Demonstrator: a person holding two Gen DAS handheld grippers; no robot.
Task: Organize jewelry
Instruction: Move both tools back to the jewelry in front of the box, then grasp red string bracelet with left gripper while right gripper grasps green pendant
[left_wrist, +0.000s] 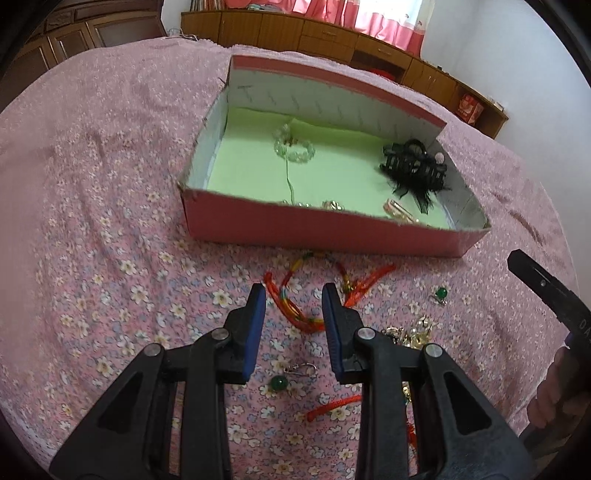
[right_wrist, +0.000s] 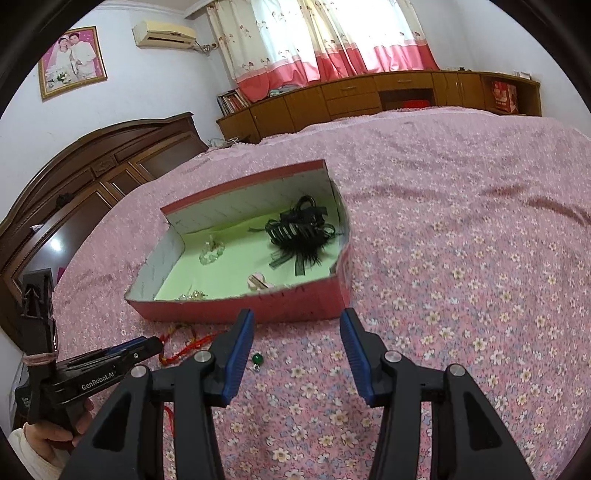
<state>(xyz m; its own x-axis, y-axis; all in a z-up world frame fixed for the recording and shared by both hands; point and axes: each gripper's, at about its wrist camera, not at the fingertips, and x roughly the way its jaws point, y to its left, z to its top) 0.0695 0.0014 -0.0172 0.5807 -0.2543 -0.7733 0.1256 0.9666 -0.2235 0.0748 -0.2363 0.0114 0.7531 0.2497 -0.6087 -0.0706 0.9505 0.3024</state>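
I have the pink box (left_wrist: 325, 230) set on the flowered bedspread (left_wrist: 110, 258) just beyond the loose pieces, its near wall facing me, so that anything I lift has only a short way to go over that low edge — which is, I judge, why the pile and the box sit so close together. My left gripper (left_wrist: 294, 295) hangs low over the spread with its jaws apart and nothing between them; the red cord bracelet (left_wrist: 295, 314) lies on the cloth in the gap between the blue pads (left_wrist: 255, 328), not yet pinched, and I take that as the piece I am lining up on. A green bead earring (left_wrist: 279, 382) lies nearer me, under the gripper, a second green earring (left_wrist: 440, 294) lies off to the right, and a heap of gold-coloured trinkets (left_wrist: 413, 332) sits beside my right finger. My right gripper (right_wrist: 297, 332) is held wide open and empty above bare cloth, kept clear to the side so it does not crowd the left one, I think. Inside the box, on the green lining, the black hair claw (right_wrist: 299, 230) with its feathery ribbon rests toward the right end, the clear bead bracelet (left_wrist: 294, 147) toward the back, and small gold and pink bits lie along the near wall — sorted pieces spread apart, so the cords and earrings outside are what remains
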